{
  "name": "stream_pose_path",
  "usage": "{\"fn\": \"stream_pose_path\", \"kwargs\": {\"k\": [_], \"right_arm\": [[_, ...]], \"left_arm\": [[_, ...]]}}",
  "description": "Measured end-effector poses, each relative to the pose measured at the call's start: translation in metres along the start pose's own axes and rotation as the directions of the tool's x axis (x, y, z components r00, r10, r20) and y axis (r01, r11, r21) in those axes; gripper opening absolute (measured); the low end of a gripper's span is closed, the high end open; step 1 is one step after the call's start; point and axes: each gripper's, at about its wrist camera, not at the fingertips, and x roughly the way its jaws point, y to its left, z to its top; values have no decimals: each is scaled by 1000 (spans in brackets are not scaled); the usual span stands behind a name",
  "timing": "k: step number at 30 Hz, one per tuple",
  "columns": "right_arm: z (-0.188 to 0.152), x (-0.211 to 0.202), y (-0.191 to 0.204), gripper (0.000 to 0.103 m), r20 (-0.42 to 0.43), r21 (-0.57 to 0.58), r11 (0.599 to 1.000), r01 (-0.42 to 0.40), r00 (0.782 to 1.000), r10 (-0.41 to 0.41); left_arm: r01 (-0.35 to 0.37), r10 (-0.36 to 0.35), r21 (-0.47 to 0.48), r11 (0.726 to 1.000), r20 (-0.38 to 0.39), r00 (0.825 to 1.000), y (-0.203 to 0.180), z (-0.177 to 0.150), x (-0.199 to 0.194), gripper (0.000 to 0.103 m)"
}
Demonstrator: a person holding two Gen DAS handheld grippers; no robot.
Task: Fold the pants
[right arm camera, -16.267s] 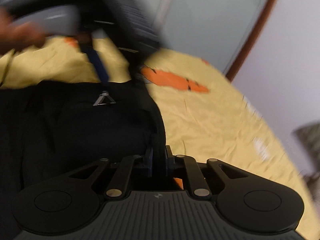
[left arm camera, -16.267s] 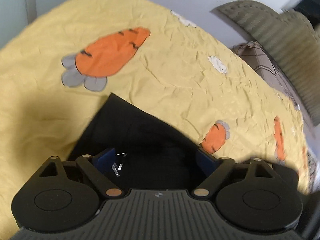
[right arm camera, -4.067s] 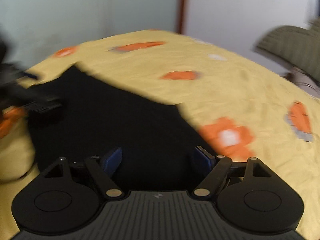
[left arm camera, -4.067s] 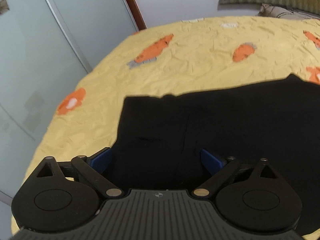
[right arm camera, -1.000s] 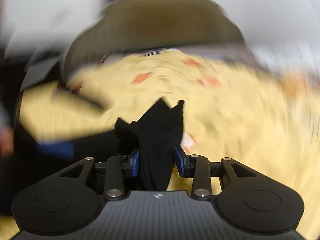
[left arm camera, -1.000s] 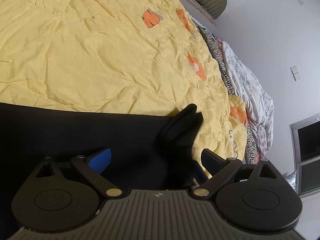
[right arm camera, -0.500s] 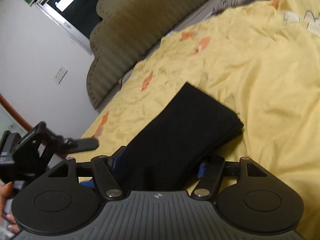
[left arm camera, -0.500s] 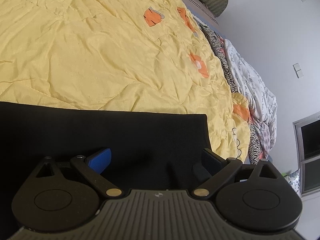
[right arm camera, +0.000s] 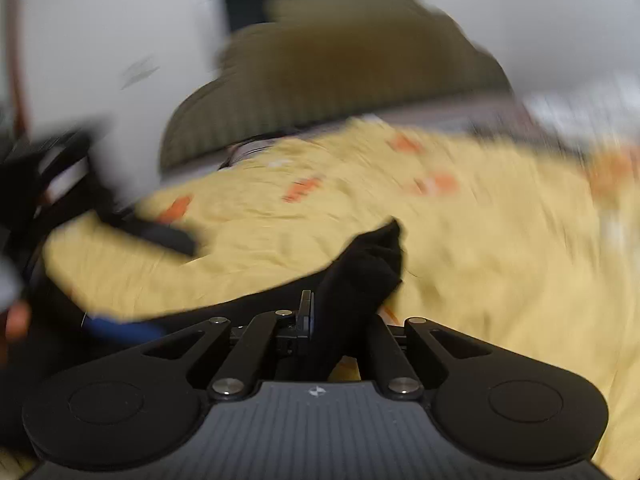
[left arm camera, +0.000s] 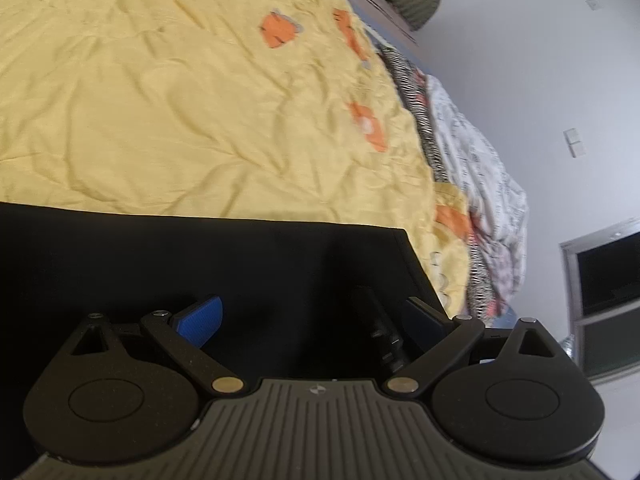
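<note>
**One corner regripped: right jaws back on the pants**

Left wrist view, lower left to right: left gripper (left arm camera: 316, 320) hangs over the pants (left arm camera: 240, 264), jaws wide apart, blue pad (left arm camera: 200, 320) showing at left, nothing between them. The cloth lies flat on the yellow quilt (left arm camera: 200, 120), its far edge straight and its corner square at centre right. Half a second ago this view looked the same; a second ago a bunched peak of cloth stood where the corner now lies flat.

Right wrist view, heavily blurred: right gripper (right arm camera: 340, 320) has just snapped closed, jaws drawn together on a raised black tuft of the pants (right arm camera: 368, 264). Half a second ago they stood open over the flat folded strip.

Judgement: a corner is taken up for the next fold, likely carrying it over the flat part.

Only the left view shows the pants' neat edge; only the right shows the pinch, plus the other gripper smeared at far left.
</note>
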Motion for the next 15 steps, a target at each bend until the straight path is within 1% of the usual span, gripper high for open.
{"fn": "stream_pose_path", "kwargs": {"k": [1, 2, 4, 5, 7, 10, 12, 13, 14, 15], "right_arm": [[1, -3, 14, 3, 11, -90, 996, 11, 1000, -10], [1, -6, 28, 3, 23, -179, 983, 28, 999, -25], [-1, -8, 51, 3, 36, -324, 945, 39, 999, -29], [-3, -9, 60, 3, 40, -376, 926, 39, 999, -26], [-8, -10, 77, 3, 43, -461, 887, 26, 999, -7], [-17, -14, 94, 3, 45, -547, 837, 10, 999, 17], [-20, -14, 99, 3, 44, -571, 821, 4, 999, 26], [-20, -12, 99, 3, 38, -567, 823, -2, 999, 28], [-20, -11, 100, 3, 34, -564, 826, -2, 999, 26], [-20, -11, 99, 3, 35, -562, 827, 5, 999, 18]], "left_arm": [[13, -13, 8, 1000, 5, 1000, -3, 0, -2, 98], [23, -24, 20, 1000, 18, 1000, -6, 1, -6, 98], [37, -39, 44, 998, 49, 998, -12, 2, -13, 98], [43, -47, 57, 997, 62, 997, -15, 3, -16, 98], [55, -61, 85, 995, 68, 996, -19, 5, -21, 99], [36, -43, 92, 995, 71, 997, -18, 4, -21, 99], [27, -34, 88, 996, 75, 997, -13, 2, -20, 95], [16, -21, 77, 997, 72, 997, -10, 2, -19, 84], [8, -13, 67, 998, 73, 997, -7, 1, -18, 59], [-5, 1, 55, 998, 69, 998, -3, 0, -17, 45]]}}
